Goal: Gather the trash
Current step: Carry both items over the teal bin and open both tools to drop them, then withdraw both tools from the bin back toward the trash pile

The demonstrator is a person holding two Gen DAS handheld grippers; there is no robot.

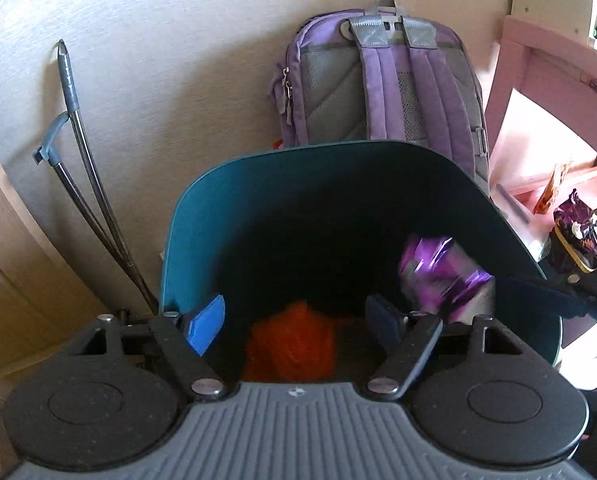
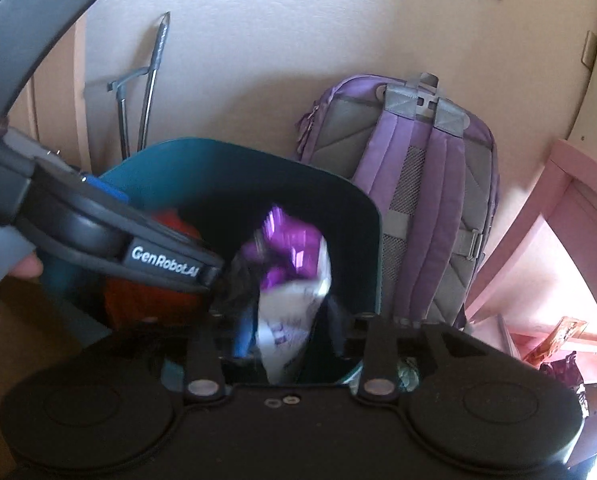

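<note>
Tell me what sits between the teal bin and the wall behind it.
A purple backpack stands between the teal bin and the wall, leaning on the wall; both wrist views show it.

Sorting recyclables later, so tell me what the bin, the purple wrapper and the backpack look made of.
Teal bin: likely plastic, with smooth, evenly matte walls. Purple wrapper: probably metallised film, with bright crinkled glints, though blurred. Purple backpack: woven fabric with grey mesh panels and padded quilted straps.

Left gripper (image 1: 294, 322): hanging spread over the teal bin (image 1: 202, 232).
Orange trash (image 1: 290, 344): lying between its fingers.
Purple wrapper (image 1: 442, 276): blurring, just right.
</note>
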